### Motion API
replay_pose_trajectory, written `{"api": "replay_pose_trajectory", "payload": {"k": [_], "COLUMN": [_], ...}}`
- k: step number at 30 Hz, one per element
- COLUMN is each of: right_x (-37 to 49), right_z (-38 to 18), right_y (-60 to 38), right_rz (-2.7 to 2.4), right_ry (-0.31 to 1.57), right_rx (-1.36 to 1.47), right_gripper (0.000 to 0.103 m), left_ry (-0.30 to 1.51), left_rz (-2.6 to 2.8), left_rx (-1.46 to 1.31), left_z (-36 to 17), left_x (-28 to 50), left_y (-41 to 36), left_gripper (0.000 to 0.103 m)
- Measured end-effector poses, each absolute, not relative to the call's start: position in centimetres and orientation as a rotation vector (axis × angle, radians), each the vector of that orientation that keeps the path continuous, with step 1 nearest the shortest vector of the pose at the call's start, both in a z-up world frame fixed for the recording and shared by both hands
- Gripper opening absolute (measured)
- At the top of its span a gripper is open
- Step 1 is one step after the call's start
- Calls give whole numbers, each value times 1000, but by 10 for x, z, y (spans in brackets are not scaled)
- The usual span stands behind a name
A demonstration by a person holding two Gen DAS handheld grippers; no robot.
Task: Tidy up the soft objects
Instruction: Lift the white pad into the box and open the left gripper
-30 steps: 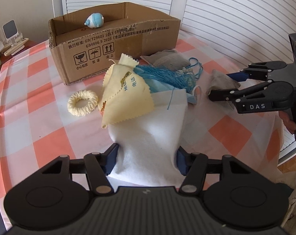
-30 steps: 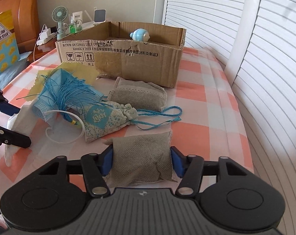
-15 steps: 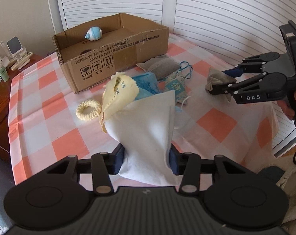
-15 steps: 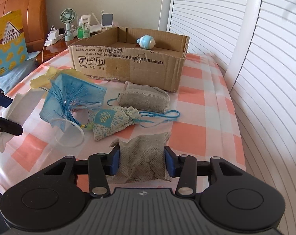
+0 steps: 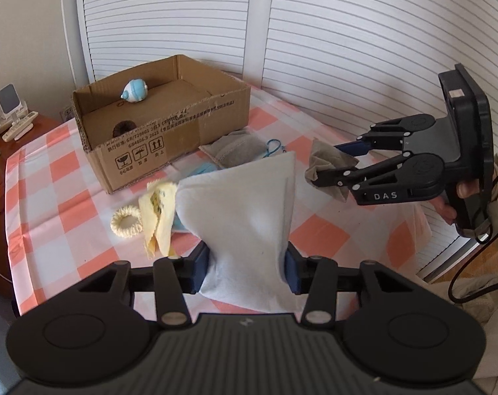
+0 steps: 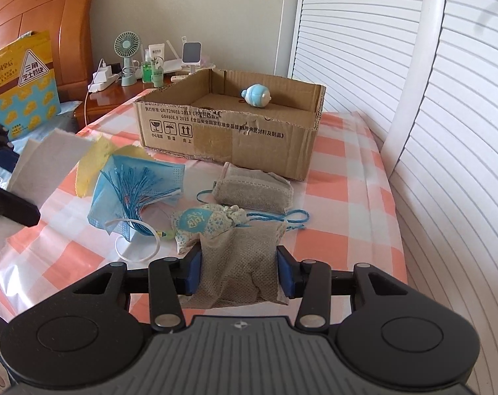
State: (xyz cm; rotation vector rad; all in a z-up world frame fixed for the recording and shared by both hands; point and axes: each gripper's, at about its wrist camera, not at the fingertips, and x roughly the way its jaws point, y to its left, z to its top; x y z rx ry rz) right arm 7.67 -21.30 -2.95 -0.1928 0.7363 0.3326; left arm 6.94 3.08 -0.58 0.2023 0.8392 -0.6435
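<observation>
Transport was the step in hand — both tools were loaded and raised off the checked tablecloth point(image 5: 35, 177). The left gripper point(image 5: 245, 268) was clamped on a white cloth point(image 5: 242, 217), its pads pressing the lower part while the rest stood up and hid much of the pile behind. The right gripper point(image 6: 238, 271) pinched a grey mesh pouch point(image 6: 240, 263); in the left view it hung at about three o'clock, clear of the table.

The cardboard box point(image 5: 170, 131) sat at eleven o'clock from the left tool and twelve o'clock from the right, with a blue-and-white toy point(image 6: 256, 96) inside. Still on the cloth lay a yellow rag point(image 5: 158, 210), a cream ring point(image 5: 126, 222), a blue face mask point(image 6: 133, 194), a printed sachet point(image 6: 203, 225) and a second grey pouch point(image 6: 252, 192).

The next move probably called for carrying each piece over the near wall of the box — high enough that the trailing cloth cleared the rim — before letting go.
</observation>
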Motion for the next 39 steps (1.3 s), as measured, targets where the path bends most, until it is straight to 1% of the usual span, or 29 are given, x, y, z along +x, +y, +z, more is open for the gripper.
{"api": "replay_pose_trajectory", "payload": {"k": [6,13,22,31,32,34,35,36,37,39], "right_x": [80,90,113,136,138,142,144,145,146,148], "right_z": [-17,-2,15,17,17,17,17,17,18,19], "right_y": [-218,-217,-216,-217,-217,-217,-216,-216,-216,-215], "right_rz": [348,361,360,364,362,362,363,364,365,364], "right_ry": [722,686,646,640,641,638,638,636,634,632], "right_rx": [-172,-192,-177,-163,-165,-171,-173,-173,-173,-172], "right_gripper": [50,50,50,50,50,50,50,50,50,50], "left_ry": [781,744,745,814,821,835,837,832,819,772], "left_rz": [-656,-607,-503,-382,-369,-351,-340,-336,-322,-272], "left_rx": [266,339,361,363,362,355,355,354,355,376], "left_z": [16,34,45,22,19,13,10,8,6,3], "left_x": [76,116,214,323,333,350,358,364,368,372], "left_y": [20,7,-2,-8,-8,-9,-9,-9,-8,-10], "left_gripper": [46,46,46,46,48,60,78,90,92,92]}}
